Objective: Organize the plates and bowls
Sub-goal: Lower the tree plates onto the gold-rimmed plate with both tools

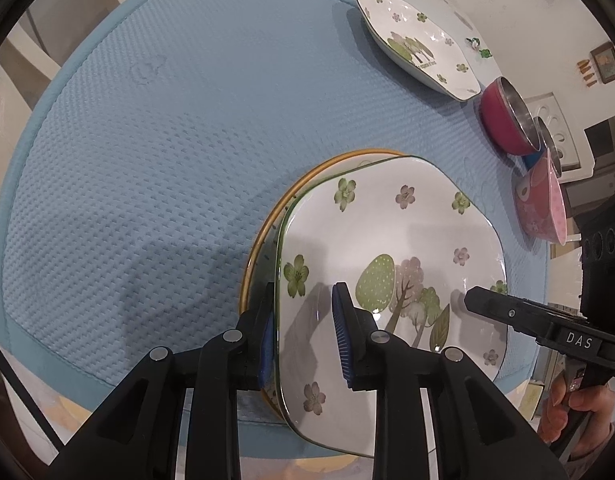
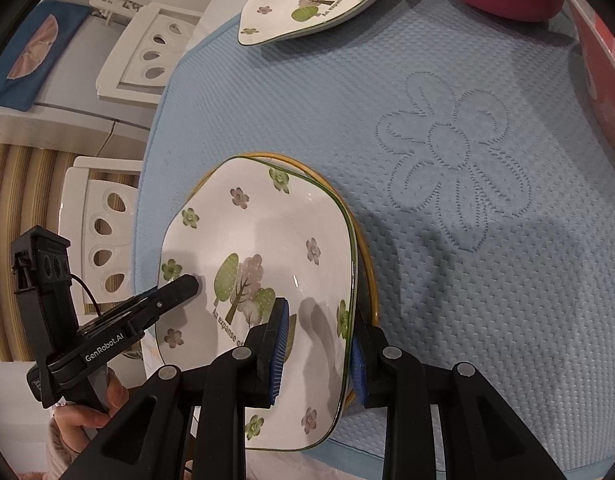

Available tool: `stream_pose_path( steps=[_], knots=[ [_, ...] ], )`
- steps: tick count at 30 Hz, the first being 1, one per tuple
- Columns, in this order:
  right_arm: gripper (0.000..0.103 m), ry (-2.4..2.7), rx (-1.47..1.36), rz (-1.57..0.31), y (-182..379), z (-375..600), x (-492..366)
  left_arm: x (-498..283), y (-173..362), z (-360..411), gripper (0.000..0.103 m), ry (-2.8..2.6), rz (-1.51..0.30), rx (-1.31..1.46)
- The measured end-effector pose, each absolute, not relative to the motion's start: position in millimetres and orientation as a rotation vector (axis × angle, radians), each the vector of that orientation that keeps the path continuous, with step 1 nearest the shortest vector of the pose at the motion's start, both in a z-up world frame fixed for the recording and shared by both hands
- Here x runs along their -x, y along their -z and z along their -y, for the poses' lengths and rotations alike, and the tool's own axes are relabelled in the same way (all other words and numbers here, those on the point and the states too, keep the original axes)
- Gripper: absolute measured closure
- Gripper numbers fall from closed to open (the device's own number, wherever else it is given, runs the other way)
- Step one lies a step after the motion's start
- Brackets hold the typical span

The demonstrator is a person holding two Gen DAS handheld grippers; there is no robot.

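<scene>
The flowered square plate (image 1: 391,264) lies flat on a yellow-rimmed round plate (image 1: 263,236) at the near edge of the blue mat (image 1: 147,160); its printed trees stand upright toward the far side, and no long axis shows. The left claw (image 1: 307,332) is nearly closed over its left rim, one pad inside, one outside. The right claw (image 2: 319,354) pinches the right rim likewise. Farther off lie a second flowered plate (image 1: 417,40), a red bowl (image 1: 503,120) and a pink bowl (image 1: 541,208).

Blue quilted mat (image 1: 155,168), floral plates (image 1: 417,42), red bowl (image 1: 503,120), pink bowl (image 1: 541,208)
</scene>
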State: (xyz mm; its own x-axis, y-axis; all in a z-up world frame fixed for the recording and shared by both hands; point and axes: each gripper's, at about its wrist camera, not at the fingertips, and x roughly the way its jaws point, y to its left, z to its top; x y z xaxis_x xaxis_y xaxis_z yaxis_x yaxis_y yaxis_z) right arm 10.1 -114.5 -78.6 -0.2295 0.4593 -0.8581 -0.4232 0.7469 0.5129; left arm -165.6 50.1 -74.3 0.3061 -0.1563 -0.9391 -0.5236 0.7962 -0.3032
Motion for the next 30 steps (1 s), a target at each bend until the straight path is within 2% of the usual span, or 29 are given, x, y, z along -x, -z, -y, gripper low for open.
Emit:
stream_pose_path(
  steps=[8, 15, 20, 30],
  knots=[
    [0.072, -0.786, 0.001, -1.647, 79, 111, -12, 158, 72, -44, 0.076, -0.281, -1.311, 0.572],
    [0.071, -0.767, 0.035, -1.673, 80, 107, -11, 160, 72, -48, 0.076, -0.279, -1.332, 0.595],
    [0.065, -0.770, 0.043, -1.671, 82, 99, -10, 160, 70, -48, 0.076, -0.292, -1.342, 0.592],
    [0.062, -0.776, 0.078, -1.705, 84, 96, -10, 155, 72, -45, 0.076, -0.295, -1.380, 0.569]
  ],
)
